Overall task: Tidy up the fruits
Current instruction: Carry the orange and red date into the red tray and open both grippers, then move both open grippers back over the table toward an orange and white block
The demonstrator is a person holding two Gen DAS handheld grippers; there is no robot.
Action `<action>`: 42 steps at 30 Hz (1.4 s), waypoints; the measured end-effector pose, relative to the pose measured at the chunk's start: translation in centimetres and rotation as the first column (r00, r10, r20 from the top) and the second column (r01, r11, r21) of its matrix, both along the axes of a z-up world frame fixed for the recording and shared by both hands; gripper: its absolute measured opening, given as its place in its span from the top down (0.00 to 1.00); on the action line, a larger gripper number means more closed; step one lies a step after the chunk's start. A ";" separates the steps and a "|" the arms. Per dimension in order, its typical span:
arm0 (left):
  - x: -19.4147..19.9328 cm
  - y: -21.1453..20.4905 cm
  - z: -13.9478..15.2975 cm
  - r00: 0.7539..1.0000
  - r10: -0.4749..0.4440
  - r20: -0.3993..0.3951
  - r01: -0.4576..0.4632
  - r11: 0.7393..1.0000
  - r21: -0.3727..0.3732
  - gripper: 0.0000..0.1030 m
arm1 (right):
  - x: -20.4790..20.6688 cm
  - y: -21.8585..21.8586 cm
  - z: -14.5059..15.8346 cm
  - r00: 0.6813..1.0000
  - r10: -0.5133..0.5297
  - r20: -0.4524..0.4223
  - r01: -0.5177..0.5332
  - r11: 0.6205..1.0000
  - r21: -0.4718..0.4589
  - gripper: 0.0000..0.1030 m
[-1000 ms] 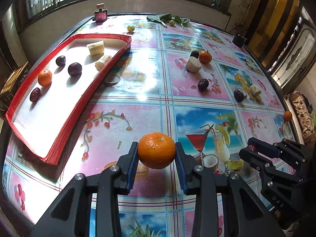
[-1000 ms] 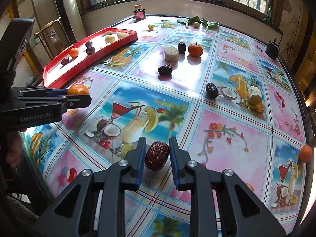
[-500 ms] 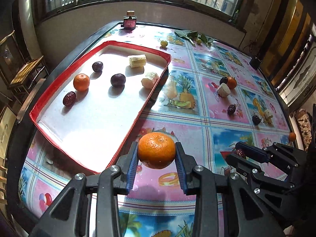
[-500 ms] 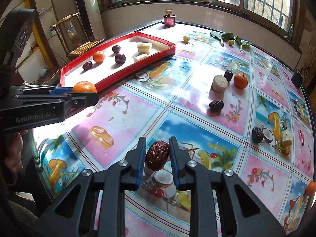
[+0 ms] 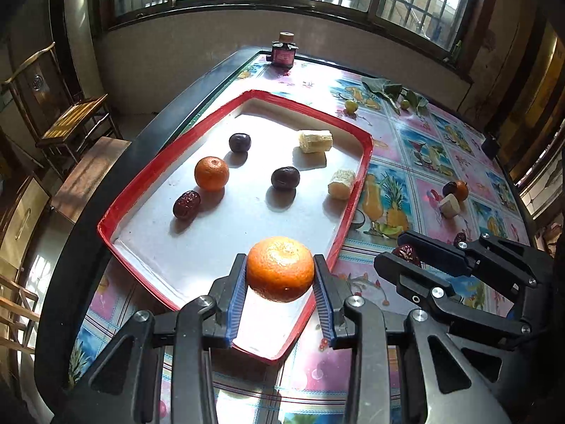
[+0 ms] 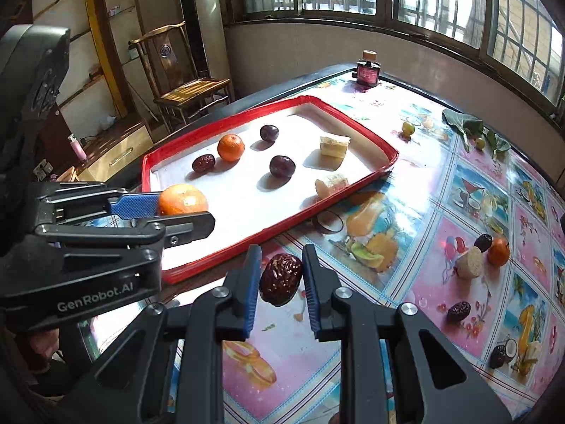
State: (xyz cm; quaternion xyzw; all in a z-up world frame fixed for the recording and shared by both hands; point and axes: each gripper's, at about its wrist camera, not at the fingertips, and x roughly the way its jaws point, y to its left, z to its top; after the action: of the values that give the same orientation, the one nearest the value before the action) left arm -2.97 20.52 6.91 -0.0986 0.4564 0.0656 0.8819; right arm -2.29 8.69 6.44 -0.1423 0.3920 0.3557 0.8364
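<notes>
The left gripper (image 5: 279,277) held a mandarin (image 5: 280,268) at lower centre over the red tray (image 5: 356,198), the right gripper (image 6: 281,275) pinched a red date (image 6: 281,278), seemingly just outside the rim, so both wanted lowering before release.

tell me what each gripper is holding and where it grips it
The left gripper holds an orange, pads on its two opposite sides. The right gripper holds a red date, pinched across its middle.
</notes>
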 end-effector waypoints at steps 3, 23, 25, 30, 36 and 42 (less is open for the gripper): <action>0.7 1.9 -0.4 0.999 0.042 -0.011 -0.041 0.999 0.016 0.66 | 1.2 1.8 0.0 1.000 0.008 -0.012 -0.008 1.000 0.013 0.75; 4.1 6.3 -3.5 0.983 0.155 -0.097 -0.153 0.988 0.028 0.65 | 7.5 7.8 -3.8 0.993 -0.026 -0.117 0.026 1.000 -0.006 0.75; 4.2 6.2 -3.6 0.983 0.157 -0.099 -0.155 0.987 0.032 0.65 | 7.5 8.0 -3.8 0.993 -0.019 -0.114 0.018 1.000 -0.006 0.75; 4.4 6.1 -3.4 0.982 0.158 -0.099 -0.153 0.987 0.056 0.62 | 7.8 8.2 -4.0 0.993 -0.027 -0.112 0.025 1.000 -0.015 0.75; 4.3 6.3 -2.8 0.978 0.193 -0.080 -0.186 0.978 0.093 0.48 | 8.0 7.9 -4.0 0.992 -0.053 -0.112 0.050 0.998 -0.031 0.72; 3.9 6.5 -2.1 0.970 0.237 -0.063 -0.227 0.965 0.132 0.33 | 7.8 7.3 -3.3 0.993 -0.083 -0.089 0.081 0.996 -0.031 0.61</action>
State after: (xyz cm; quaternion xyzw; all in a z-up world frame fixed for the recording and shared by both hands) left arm 0.90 27.07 4.79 -0.0940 0.4707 0.2003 0.8541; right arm 5.49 16.00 3.12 -0.1212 0.4397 0.3218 0.8297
